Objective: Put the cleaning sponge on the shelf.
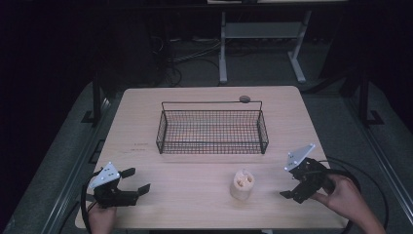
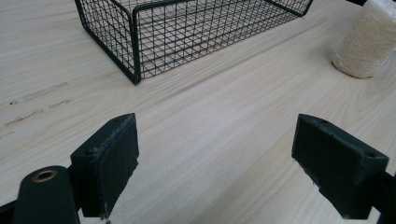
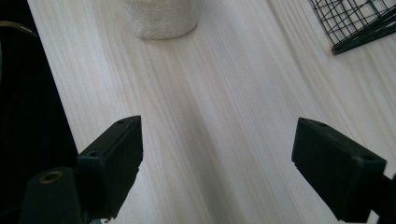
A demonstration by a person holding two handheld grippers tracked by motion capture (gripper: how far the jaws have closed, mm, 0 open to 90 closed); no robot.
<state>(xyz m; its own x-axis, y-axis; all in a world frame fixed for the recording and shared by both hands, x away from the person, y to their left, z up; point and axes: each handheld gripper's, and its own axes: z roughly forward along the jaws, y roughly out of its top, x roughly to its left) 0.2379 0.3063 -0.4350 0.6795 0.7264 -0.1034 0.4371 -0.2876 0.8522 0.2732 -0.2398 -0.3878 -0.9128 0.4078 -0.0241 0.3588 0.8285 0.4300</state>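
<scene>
Both my grippers, left (image 1: 136, 181) and right (image 1: 294, 183), sit spread wide and empty near the table's (image 1: 195, 170) front edge, flanking the pale roll (image 1: 242, 185); wire basket (image 1: 212, 130) lies beyond

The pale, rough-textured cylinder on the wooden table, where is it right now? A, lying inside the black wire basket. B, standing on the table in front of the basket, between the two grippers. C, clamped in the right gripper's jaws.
B: the pale, rough-textured cylinder stands upright on bare wood, nearer the person than the black wire basket, apart from both open grippers.
</scene>
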